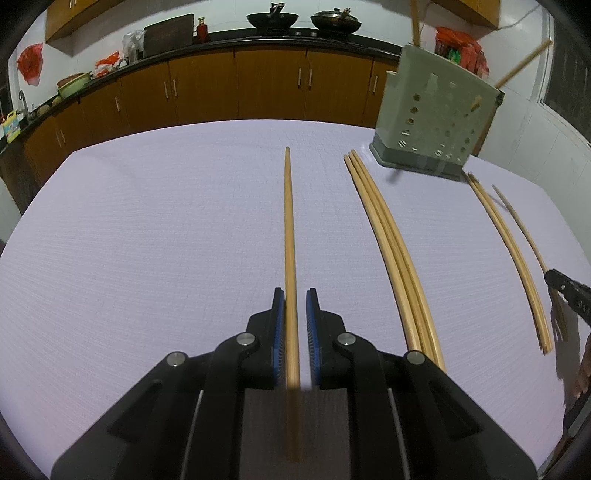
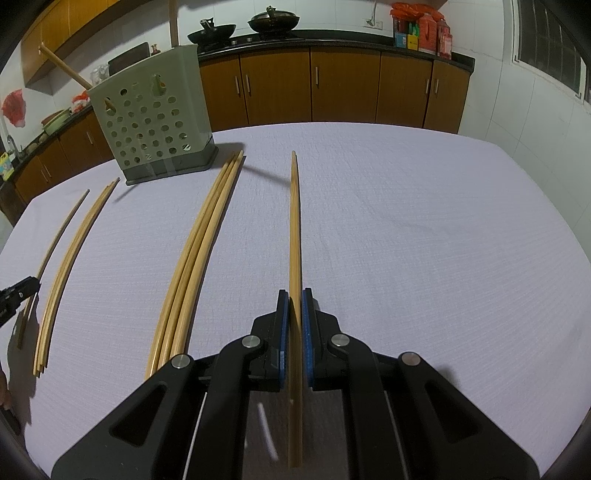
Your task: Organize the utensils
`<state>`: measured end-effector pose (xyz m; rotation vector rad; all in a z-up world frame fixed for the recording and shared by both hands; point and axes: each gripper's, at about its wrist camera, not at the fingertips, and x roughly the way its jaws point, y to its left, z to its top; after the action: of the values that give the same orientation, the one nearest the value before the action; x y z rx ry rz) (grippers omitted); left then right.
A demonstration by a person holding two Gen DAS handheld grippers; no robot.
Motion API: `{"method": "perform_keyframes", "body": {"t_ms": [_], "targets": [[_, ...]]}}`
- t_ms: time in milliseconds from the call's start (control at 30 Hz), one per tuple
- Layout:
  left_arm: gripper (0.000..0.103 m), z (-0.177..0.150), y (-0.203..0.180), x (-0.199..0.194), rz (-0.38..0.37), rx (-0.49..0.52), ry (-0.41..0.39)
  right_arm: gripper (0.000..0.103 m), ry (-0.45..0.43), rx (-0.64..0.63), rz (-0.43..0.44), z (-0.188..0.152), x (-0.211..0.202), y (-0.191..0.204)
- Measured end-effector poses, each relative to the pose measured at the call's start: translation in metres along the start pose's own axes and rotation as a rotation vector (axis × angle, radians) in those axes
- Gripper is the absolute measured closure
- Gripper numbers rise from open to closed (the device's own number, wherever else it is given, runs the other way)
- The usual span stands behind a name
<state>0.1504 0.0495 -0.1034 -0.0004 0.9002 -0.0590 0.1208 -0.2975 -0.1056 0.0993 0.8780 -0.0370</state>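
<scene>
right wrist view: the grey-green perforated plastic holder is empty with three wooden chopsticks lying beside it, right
Not empty: the grey-green perforated plastic holder has a wooden chopstick poking out, per the right wrist view. Three wooden chopsticks lie beside it.

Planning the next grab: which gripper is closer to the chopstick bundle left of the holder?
Left. The left gripper sits just left of that bundle; the right gripper is well to its right, past another bundle.

Ahead of the tool we see a table under a pale lilac cloth (image 2: 406,221). Beyond it runs a row of brown cabinets (image 2: 343,88) with a dark countertop (image 2: 332,38), two black woks (image 1: 273,18) on it. White tiled wall (image 2: 517,103) and a window (image 2: 550,48) stand right.
</scene>
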Motion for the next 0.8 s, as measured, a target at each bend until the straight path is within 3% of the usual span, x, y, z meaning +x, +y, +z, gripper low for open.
{"method": "perform_keyframes", "body": {"t_ms": [200,300,600,800], "targets": [[0.095,-0.002,0.001,-0.002,-0.003,0.007,0.0,0.095,-0.001,0.003,0.017,0.0,-0.001,-0.002],[0.095,0.0,0.002,-0.009,0.012,0.035,-0.012,0.095,-0.041,-0.025,0.001,0.002,-0.012,-0.001],[0.095,0.043,0.002,-0.089,-0.001,0.064,-0.247,0.095,-0.282,-0.015,0.031,0.042,-0.086,-0.001],[0.096,0.077,0.001,-0.124,-0.054,0.032,-0.348,0.096,-0.364,-0.011,0.054,0.064,-0.11,0.0]]}}
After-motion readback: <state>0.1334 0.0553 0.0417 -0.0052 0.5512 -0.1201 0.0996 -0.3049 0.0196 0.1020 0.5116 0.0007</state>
